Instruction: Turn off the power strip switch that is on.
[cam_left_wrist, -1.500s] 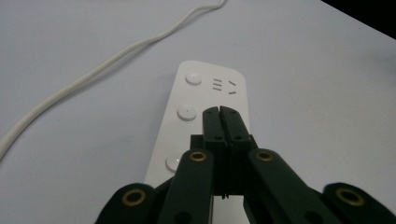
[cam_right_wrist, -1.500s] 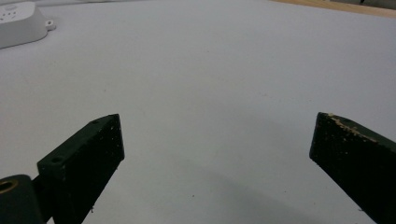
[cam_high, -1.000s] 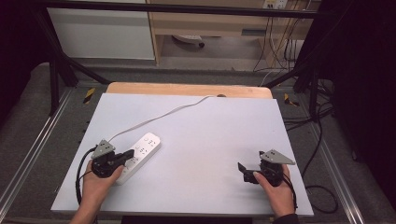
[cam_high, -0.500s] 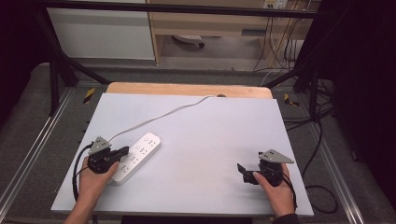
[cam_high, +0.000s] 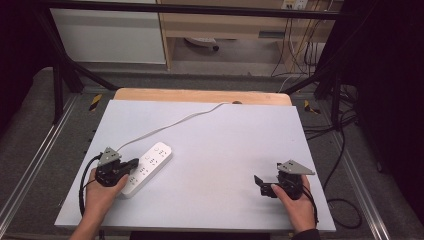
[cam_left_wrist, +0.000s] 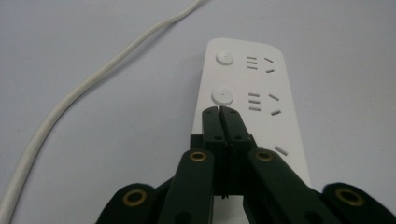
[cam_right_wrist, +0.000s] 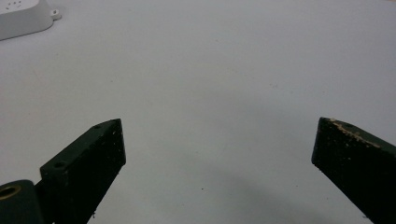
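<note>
Jaws of the left hand-held gripper (cam_left_wrist: 219, 111) were pressed together; it had drawn back slightly along the power strip (cam_high: 147, 167), probably after pressing a button (cam_left_wrist: 222, 96).

1. Even overhead light falls on the pale grey matte table top (cam_high: 225, 150); the surrounding room stays dim.
2. Shadows are soft and short.
3. The gripper views are slightly soft and grainy, blurring near the bottom edge.

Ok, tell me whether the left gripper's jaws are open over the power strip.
No, the left gripper has its jaws pressed together, empty, above the power strip.
</note>
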